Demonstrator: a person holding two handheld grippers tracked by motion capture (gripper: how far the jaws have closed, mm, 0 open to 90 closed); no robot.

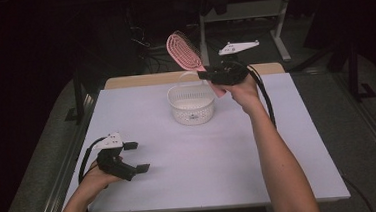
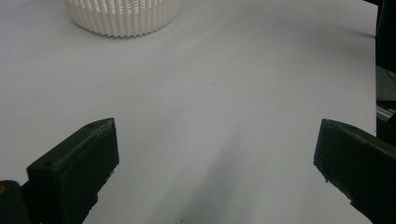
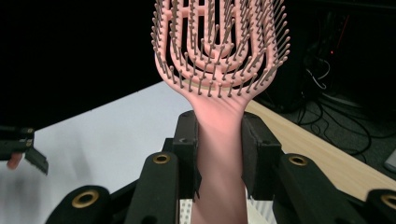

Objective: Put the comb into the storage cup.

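High view puts the left gripper [image 1: 138,156] nearest, low over the counter [image 1: 204,155] by its near left corner, held in the person's left hand [image 1: 95,178]. Its fingers stand wide apart with nothing between them; in the left gripper view only bare counter lies between the two black fingers [image 2: 77,170], and the basket [image 2: 122,16] sits further off toward the middle.

Further in, the basket [image 1: 191,103], a round white slotted one, stands on the counter near its far edge, about midway along it. It looks to have nothing in it, though the inside is hard to read.

Farthest, the right gripper [image 1: 209,75] is raised above the basket's far right rim, with its fingers clamped on the handle of the pink brush [image 1: 186,52]. The right gripper view shows both fingers [image 3: 187,149] pressing the handle on either side, the bristled head [image 3: 219,42] standing up beyond them. The brush is in the air, tilted up and to the left, touching neither basket nor counter.

I judge this to be the carry step: brush picked up and brought over the basket. The next move calls for lowering it so the head or handle clears the rim, then letting the fingers part. The brush seems longer than the basket is wide, so it will likely rest slanted against the rim.
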